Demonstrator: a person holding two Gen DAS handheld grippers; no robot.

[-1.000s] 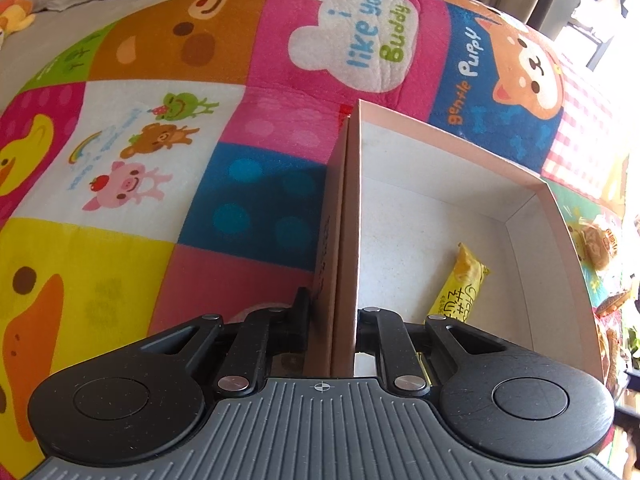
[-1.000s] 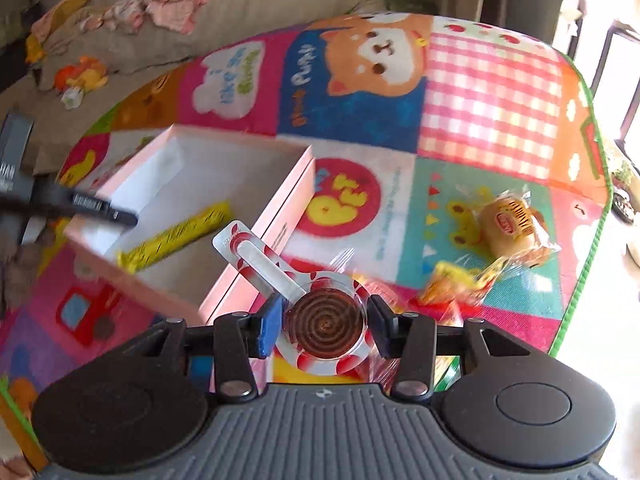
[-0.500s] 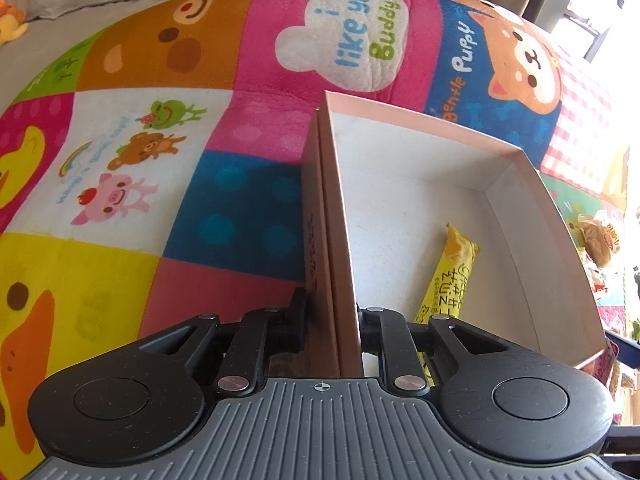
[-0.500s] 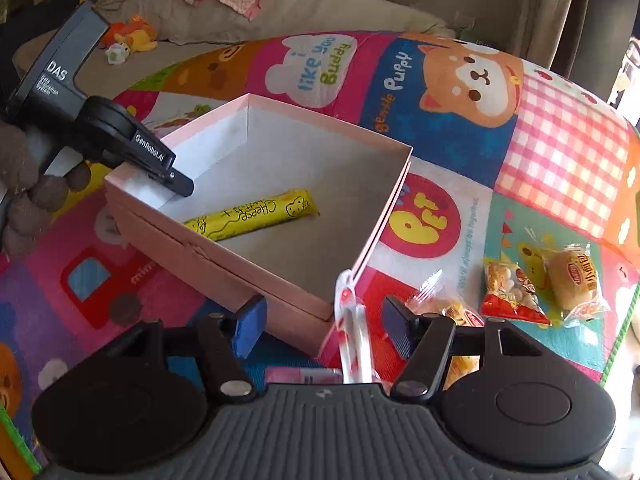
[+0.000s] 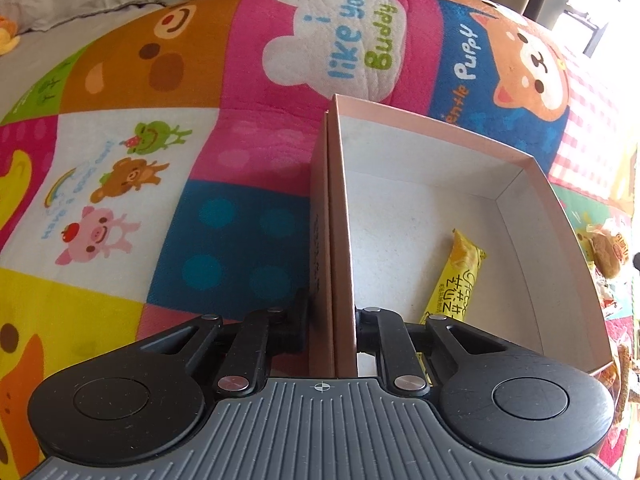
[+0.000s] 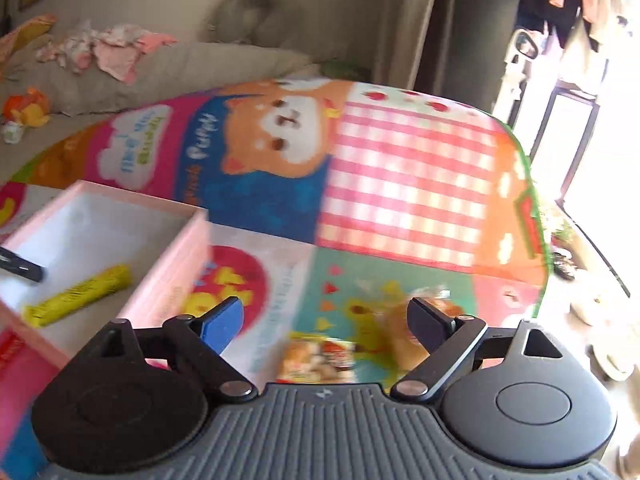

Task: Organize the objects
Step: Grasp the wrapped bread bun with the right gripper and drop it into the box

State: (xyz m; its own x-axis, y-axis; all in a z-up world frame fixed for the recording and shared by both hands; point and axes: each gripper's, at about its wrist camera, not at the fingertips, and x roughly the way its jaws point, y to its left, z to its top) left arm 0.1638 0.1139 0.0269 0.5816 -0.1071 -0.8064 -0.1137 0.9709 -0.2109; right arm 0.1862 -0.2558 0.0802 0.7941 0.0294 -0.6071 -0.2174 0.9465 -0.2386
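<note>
Spread under both tools: a patchwork play mat printed with cartoon animals — bear, duck, puppy, pig.

On the mat, directly ahead of the left tool: a pink box, open-topped, white inside. Left tool clamped tight on the box's near side wall, one finger outside, one inside, wall edge-on between them.

Inside the box, just right of the left tool's inner finger: a yellow snack stick, lying on the box floor, pointing away from the tool. Same stick seen from the right wrist, far left of that tool, with the tip of the left tool poking in over the box rim.

Right tool — fingers spread wide, nothing between them, hovering over the mat to the right of the box. View here blurred.

Just below and between the right tool's fingers, on the mat: a wrapped snack packet, orange and red. Beside it, toward the right finger: a wrapped bun, partly hidden by the finger, also visible at the far right edge of the left view.
</note>
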